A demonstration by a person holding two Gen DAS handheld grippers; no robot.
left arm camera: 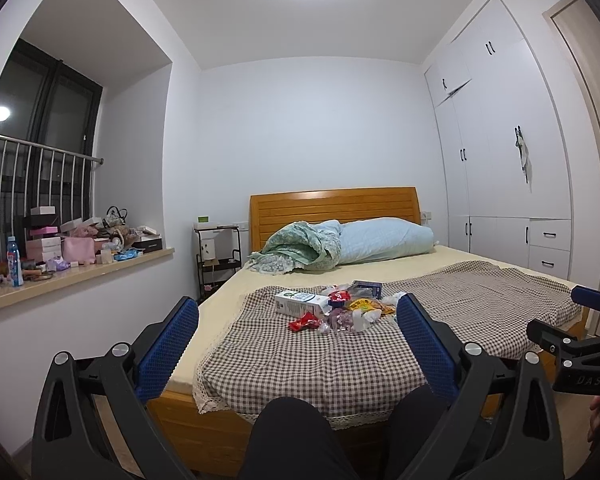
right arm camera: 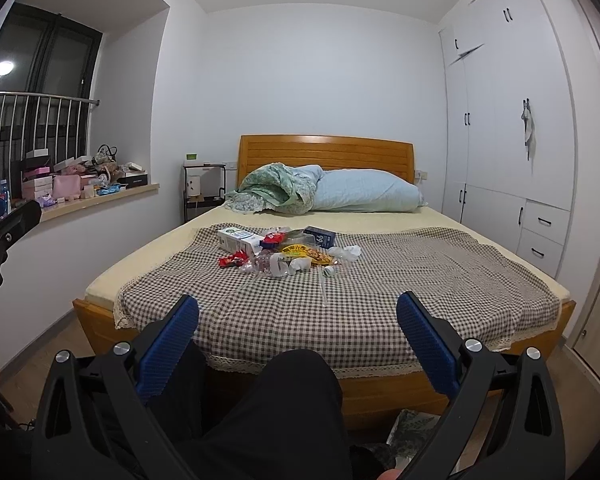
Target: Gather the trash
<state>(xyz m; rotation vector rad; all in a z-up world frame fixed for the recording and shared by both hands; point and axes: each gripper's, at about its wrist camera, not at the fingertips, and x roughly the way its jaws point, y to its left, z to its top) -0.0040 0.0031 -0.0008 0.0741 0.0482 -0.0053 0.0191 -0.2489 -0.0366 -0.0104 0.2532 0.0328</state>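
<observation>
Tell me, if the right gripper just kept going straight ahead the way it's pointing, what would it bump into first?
Probably the checkered cloth on the bed, short of the trash pile. The open right gripper aims there with nothing between, though depth is hard to judge.

Heaped loosely mid-bed on the checked cloth (right arm camera: 380, 280) — trash (right arm camera: 288, 254): white carton (right arm camera: 238, 240), red wrapper (right arm camera: 233, 259), yellow packet (right arm camera: 302, 251), crumpled tissue (right arm camera: 348, 252).

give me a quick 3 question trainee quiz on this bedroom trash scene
1. True or false: the left tongs hold the red wrapper.
2. What does the trash pile lie on? A) bare floor B) checkered cloth C) windowsill
3. What colour is the box at the back of the pile?

Key: 1 false, both the left and right tongs are open and empty; 2 B; 3 blue.
</observation>
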